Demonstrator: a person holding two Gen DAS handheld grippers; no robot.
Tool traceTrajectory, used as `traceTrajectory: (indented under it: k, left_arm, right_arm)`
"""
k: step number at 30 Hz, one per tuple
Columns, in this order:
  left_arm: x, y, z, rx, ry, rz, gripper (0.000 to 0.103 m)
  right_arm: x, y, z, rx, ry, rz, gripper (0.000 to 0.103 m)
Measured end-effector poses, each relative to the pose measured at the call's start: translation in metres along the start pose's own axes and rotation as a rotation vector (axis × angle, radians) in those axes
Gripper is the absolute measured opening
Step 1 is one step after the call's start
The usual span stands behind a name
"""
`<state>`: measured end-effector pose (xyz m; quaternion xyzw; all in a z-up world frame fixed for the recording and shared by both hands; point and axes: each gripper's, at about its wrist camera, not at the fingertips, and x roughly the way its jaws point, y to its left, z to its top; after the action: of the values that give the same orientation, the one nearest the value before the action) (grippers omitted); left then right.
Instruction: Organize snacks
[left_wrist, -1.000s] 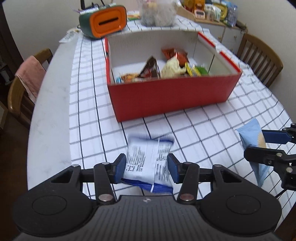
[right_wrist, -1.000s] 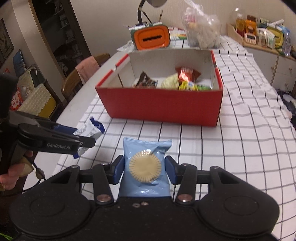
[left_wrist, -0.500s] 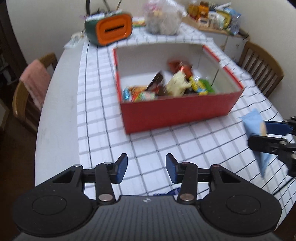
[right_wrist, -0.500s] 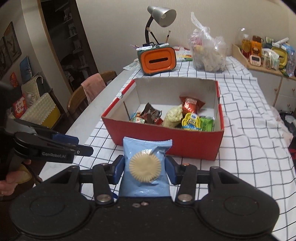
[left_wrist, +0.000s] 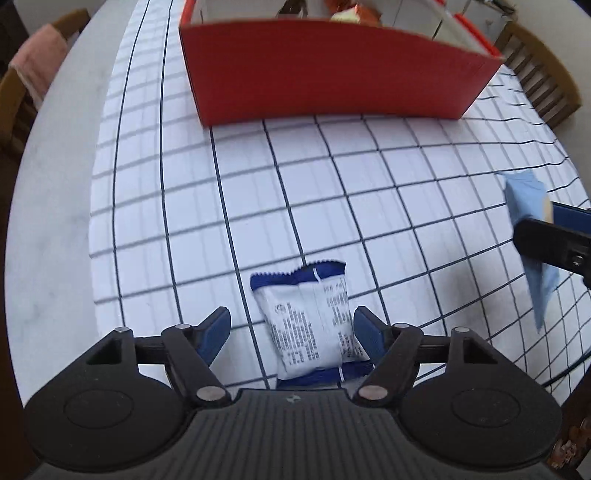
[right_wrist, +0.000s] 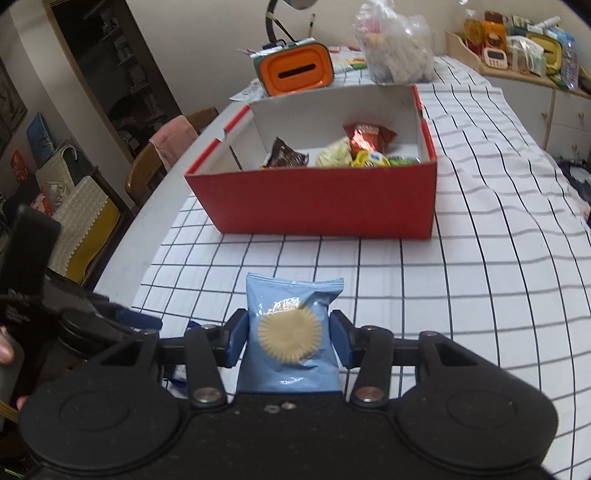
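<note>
Straddling white-blue packet – left gripper spread | right gripper pinching cookie pouch

Open checked table is seen across mid-frame in both views, offering passage. The way ahead is blocked by the red box wall, upper centre. Behind it, an orange container and plastic bag crowd the top.

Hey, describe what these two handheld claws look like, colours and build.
Both match: a black ribbed body with two round discs, black linkage arms with silver pivot pins, and dark blue pads on the fingertips. That holds for the left claw and the right claw. The left claw's side carries white lettering, too blurred to read.
</note>
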<state>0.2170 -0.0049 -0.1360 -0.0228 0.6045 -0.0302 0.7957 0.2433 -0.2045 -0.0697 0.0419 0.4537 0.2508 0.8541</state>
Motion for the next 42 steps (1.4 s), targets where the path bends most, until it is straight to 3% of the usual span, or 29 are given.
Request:
traceTrajectory:
  k: [7,15,22,32,42]
  left_arm:
    - [0.013,-0.013,-0.006,0.002,0.025,0.021,0.072]
    - [0.010,-0.010,-0.004,-0.008,0.009,0.016,0.050]
    - [0.004,-0.005,-0.006,-0.028,-0.009,-0.005,0.049]
    - [-0.034,0.002,0.004,-0.030,-0.113,0.022,0.049]
    - [-0.081,0.003,0.038,-0.002,-0.271,0.044,0.049]
  right_arm:
    - [0.003,-0.002,-0.006,0.011,0.013,-0.007,0.047]
    - [0.004,-0.002,-0.006,0.014,0.012,-0.014,0.047]
    - [0.003,0.000,-0.005,0.007,0.010,-0.020,0.047]
    - [-0.003,0.008,0.003,-0.010,-0.018,-0.029,0.047]
    - [-0.014,0.013,0.035,-0.054,-0.094,-0.043,0.047]
